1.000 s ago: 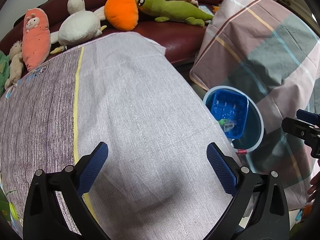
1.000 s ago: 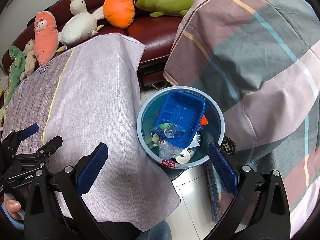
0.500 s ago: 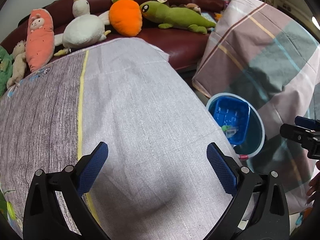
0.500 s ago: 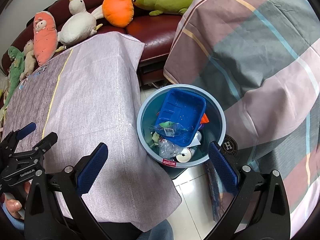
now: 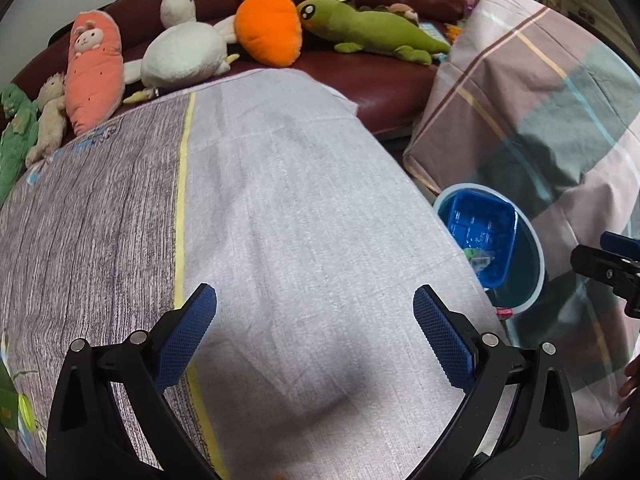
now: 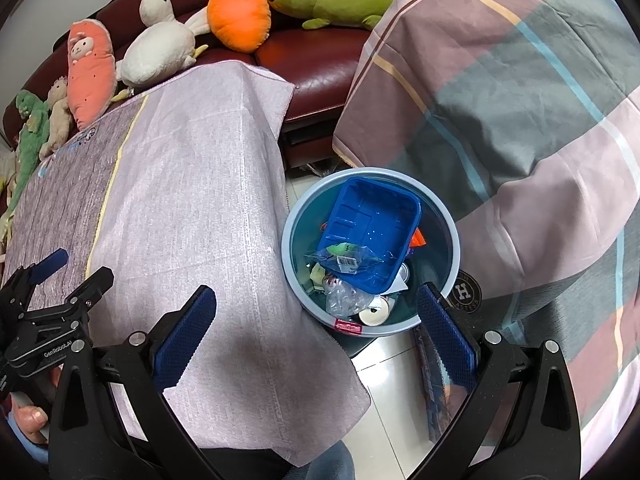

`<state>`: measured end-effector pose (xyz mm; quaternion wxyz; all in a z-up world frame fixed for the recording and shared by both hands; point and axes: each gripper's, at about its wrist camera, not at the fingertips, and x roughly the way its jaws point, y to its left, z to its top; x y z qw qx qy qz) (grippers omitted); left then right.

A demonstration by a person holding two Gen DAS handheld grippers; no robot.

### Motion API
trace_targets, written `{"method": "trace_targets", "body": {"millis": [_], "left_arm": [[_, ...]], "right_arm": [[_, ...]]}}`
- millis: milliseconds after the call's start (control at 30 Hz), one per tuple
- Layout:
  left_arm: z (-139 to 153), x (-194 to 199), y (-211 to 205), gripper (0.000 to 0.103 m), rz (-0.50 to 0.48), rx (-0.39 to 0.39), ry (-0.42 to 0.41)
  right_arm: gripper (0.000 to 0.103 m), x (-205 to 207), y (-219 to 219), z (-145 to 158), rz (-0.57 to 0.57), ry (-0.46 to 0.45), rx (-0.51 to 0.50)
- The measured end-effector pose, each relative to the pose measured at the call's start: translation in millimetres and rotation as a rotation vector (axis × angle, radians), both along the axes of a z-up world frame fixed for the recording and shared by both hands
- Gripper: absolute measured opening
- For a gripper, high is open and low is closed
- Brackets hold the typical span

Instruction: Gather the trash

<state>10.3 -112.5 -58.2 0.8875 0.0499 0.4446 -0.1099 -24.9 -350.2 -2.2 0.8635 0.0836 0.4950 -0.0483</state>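
Observation:
A light blue round bin (image 6: 448,216) stands on the floor beside the cloth-covered table (image 6: 192,184). It holds a blue plastic tray (image 6: 368,220), a clear wrapper with a green item (image 6: 344,254), crumpled plastic and a can. The bin also shows in the left wrist view (image 5: 534,252). My right gripper (image 6: 316,336) is open and empty, above the bin's near rim and the table's corner. My left gripper (image 5: 316,332) is open and empty above the table's cloth (image 5: 288,200).
Several plush toys lie on a dark red sofa (image 5: 384,76) behind the table, among them an orange carrot (image 5: 268,32) and a green dinosaur (image 5: 376,28). A plaid blanket (image 6: 520,100) covers something to the right of the bin. The floor (image 6: 380,412) is tiled.
The left wrist view has shifted slightly, so the toys and bin sit a little further right and lower. The right gripper has barely moved. Both grippers stay open.

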Motion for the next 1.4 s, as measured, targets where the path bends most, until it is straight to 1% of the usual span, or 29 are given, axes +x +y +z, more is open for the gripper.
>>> {"method": "trace_targets", "body": {"millis": [433, 1400], "left_arm": [[0, 1, 18, 0.099, 0.034, -0.003, -0.013], [-2, 2, 28, 0.099, 0.055, 0.001, -0.018]], "right_arm": [[0.096, 11, 21, 1, 0.009, -0.002, -0.009], [0.096, 19, 36, -2, 0.033, 0.013, -0.007]]}}
